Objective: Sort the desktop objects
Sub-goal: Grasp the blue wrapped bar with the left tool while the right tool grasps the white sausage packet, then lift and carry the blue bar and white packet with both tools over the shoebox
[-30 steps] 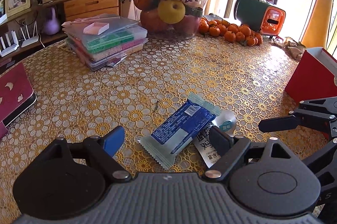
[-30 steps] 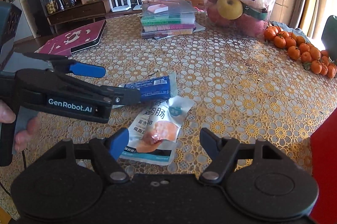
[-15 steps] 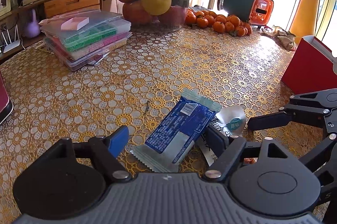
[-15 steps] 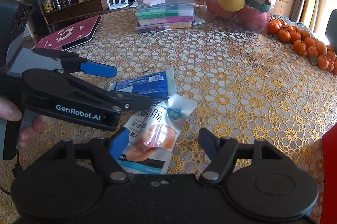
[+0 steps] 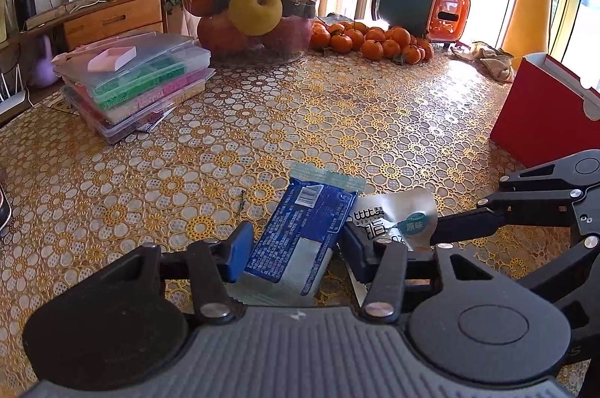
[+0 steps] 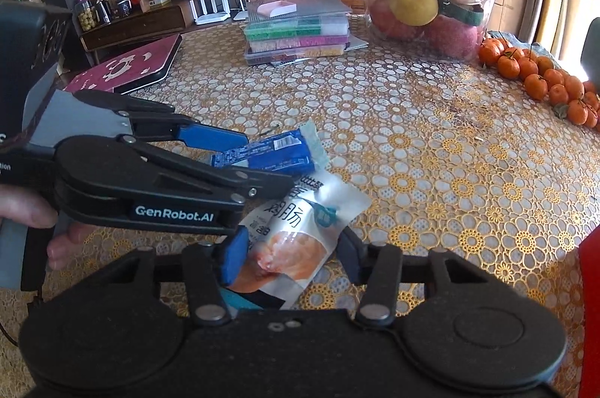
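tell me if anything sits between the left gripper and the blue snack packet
Nothing visible does. The blue snack packet already lies between the closing jaws of the left gripper. Its right edge overlaps the white sausage pouch, which the right gripper is closing around.

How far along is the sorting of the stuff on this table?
Barely started: nothing looks sorted yet. In hand: the left gripper jaws are closing around the blue foil snack packet, and the right gripper jaws are closing around the white sausage pouch; both packets still lie overlapping on the gold floral tablecloth. Left: lifting both and placing them; whether the red box is the destination I cannot tell.
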`<control>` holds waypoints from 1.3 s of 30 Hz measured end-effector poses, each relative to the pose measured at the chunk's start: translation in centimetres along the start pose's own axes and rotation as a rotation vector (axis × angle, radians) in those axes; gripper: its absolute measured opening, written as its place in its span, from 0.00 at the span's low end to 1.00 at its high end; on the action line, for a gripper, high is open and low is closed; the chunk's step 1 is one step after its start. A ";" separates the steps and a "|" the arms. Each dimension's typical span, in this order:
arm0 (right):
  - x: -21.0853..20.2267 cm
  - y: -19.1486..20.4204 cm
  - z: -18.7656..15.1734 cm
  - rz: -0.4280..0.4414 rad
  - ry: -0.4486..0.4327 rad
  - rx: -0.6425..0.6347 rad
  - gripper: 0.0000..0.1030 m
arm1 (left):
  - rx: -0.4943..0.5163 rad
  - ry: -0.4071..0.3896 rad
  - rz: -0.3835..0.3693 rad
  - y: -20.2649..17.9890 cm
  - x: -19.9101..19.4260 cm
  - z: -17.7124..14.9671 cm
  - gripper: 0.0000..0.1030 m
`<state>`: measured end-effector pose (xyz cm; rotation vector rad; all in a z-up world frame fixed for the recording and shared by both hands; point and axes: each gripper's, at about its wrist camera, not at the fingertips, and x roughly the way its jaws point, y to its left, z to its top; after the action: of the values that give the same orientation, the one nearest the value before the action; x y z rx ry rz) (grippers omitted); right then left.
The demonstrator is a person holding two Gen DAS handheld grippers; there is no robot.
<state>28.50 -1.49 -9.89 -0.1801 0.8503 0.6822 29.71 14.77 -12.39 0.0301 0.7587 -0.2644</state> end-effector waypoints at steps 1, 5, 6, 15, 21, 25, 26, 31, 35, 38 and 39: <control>0.0 0.0 0.0 0.000 -0.001 0.003 0.48 | -0.001 0.001 0.005 0.0 0.0 0.0 0.41; -0.1 -0.1 0.0 -0.004 -0.005 0.014 0.47 | -0.032 0.004 -0.004 0.2 -0.2 0.1 0.35; -0.1 -0.1 0.0 -0.005 -0.004 0.014 0.47 | -0.034 0.004 -0.003 0.1 -0.3 0.0 0.34; -1.4 -0.9 -0.6 -0.027 -0.011 0.034 0.45 | -0.060 -0.015 -0.004 -1.1 -1.3 -0.3 0.33; -2.8 -1.6 -1.0 -0.025 -0.021 0.053 0.44 | -0.056 -0.016 -0.010 -2.6 -2.4 -0.3 0.33; -3.9 -1.8 -1.3 -0.029 -0.033 0.055 0.43 | -0.065 -0.016 -0.013 -3.5 -3.3 -0.4 0.33; -4.1 -1.9 -1.3 -0.030 -0.034 0.058 0.43 | -0.064 -0.015 -0.013 -3.7 -3.5 -0.4 0.33; -5.3 -2.2 -1.8 -0.029 -0.042 0.063 0.40 | -0.065 -0.018 -0.010 -4.7 -4.6 -0.7 0.33; -6.2 -2.5 -2.3 -0.036 -0.049 0.063 0.39 | -0.066 -0.022 -0.012 -5.4 -5.5 -1.0 0.33; -6.9 -2.8 -2.5 -0.043 -0.059 0.068 0.11 | -0.062 -0.021 -0.011 -5.9 -6.1 -1.1 0.33; -7.1 -3.0 -2.5 -0.038 -0.049 0.075 0.05 | -0.062 -0.020 -0.012 -6.1 -6.2 -1.1 0.33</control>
<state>25.49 -8.22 -6.63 -0.1119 0.8220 0.6160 23.09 10.41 -8.53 -0.0356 0.7473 -0.2523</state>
